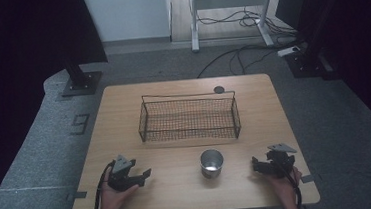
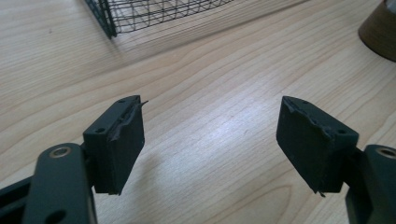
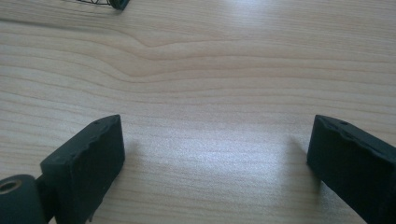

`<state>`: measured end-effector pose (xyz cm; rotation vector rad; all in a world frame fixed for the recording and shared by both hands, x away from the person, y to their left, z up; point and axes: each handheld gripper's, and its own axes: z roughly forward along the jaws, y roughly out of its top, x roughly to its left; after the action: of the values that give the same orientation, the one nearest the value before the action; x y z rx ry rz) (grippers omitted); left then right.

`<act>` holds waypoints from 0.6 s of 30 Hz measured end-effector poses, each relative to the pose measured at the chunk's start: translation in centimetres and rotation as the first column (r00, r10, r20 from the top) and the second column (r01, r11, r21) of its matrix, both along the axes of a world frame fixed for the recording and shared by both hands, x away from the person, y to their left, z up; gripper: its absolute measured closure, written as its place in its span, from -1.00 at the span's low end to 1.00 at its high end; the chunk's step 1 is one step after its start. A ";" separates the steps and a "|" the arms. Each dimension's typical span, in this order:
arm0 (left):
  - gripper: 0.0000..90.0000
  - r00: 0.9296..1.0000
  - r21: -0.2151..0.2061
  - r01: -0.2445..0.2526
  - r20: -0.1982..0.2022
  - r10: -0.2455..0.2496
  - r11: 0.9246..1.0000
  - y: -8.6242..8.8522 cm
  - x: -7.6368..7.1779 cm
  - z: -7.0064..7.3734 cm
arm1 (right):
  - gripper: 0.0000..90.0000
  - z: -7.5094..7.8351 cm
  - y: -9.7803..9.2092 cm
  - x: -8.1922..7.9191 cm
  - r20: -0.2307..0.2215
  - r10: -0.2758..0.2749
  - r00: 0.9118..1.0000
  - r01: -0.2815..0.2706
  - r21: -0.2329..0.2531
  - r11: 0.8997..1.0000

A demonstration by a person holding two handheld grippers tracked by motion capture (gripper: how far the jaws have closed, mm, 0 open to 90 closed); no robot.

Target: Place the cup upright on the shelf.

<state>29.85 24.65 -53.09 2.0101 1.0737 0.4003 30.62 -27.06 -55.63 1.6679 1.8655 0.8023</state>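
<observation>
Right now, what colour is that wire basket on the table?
Black: the wire basket is dark mesh on the pale wooden table, clearest in the high view.

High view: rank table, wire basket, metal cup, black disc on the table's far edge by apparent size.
1. table
2. wire basket
3. metal cup
4. black disc

The disc lies farther from the camera than the cup, but the gap looks too wide for that to flip the order.

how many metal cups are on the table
1. The metal cup stands upright near the table's front edge, in front of the wire basket, between the left gripper and the right gripper. The basket looks empty.
</observation>
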 end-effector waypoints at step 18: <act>-0.57 0.999 -0.070 -0.041 -0.017 0.040 0.997 1.1 0.2 0.0 | -0.99 0.0 0.1 -0.1 -0.004 -0.040 0.999 0.040 0.000 0.999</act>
<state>30.07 25.71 -53.06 1.9344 1.1245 0.3637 30.54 -26.94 -55.64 1.7025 1.8290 0.7835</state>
